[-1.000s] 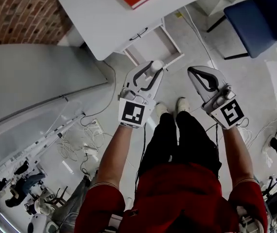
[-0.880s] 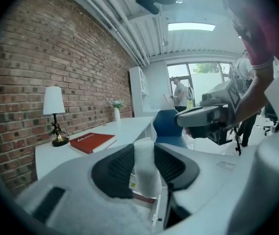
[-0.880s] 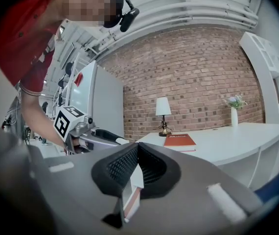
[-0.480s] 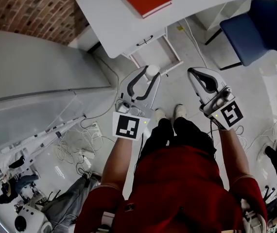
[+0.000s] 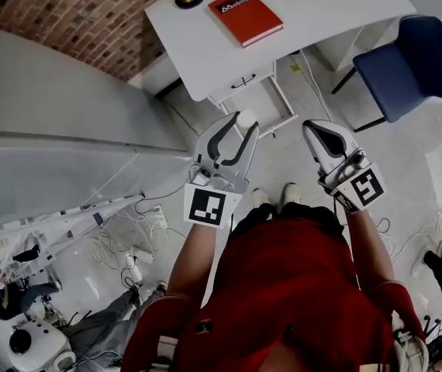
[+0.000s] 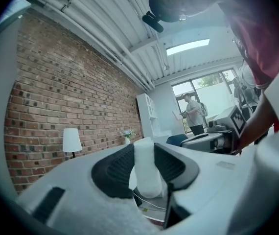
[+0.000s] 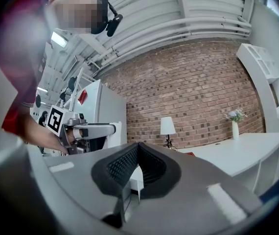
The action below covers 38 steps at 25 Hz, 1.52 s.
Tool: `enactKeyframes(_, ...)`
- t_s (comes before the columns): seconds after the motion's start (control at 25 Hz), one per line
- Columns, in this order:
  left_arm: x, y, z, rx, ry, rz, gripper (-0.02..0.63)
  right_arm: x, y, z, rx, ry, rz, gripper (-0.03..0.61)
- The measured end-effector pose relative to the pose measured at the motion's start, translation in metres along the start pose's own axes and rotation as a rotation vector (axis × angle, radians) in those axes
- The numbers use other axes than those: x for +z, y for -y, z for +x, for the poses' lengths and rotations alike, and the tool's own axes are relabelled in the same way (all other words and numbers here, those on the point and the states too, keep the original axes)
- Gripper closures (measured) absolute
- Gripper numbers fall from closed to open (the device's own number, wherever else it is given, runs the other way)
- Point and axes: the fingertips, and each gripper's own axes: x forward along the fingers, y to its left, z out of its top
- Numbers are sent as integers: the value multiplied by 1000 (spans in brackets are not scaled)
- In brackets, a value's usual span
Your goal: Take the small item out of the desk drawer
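Inside left tool (image 5: 241, 125), white cylinder (image 6: 147, 169)

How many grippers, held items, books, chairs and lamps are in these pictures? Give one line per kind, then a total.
Grippers: 2 (left gripper, right gripper)
Small white item: 1
Red book: 1
Blue chair: 1
Lamp: 1
Total: 6

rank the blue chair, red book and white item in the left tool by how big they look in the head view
1. blue chair, clearly largest
2. red book
3. white item, smallest, even though it is nearest the camera
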Motion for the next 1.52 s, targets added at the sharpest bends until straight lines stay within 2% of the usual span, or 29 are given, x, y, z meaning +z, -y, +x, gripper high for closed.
enactKeyframes(0.2,13,5,-10,7,31,5,479,12,-9,-1,9,7,-45,566)
enactKeyframes(0.76,15,10,-14,-12,53,-8,479,27,-18,6,0,30,-68,566)
enactKeyframes(1.52,10,1,-21,6,51,-30,479,20,-19,2,-22,4,-69,566)
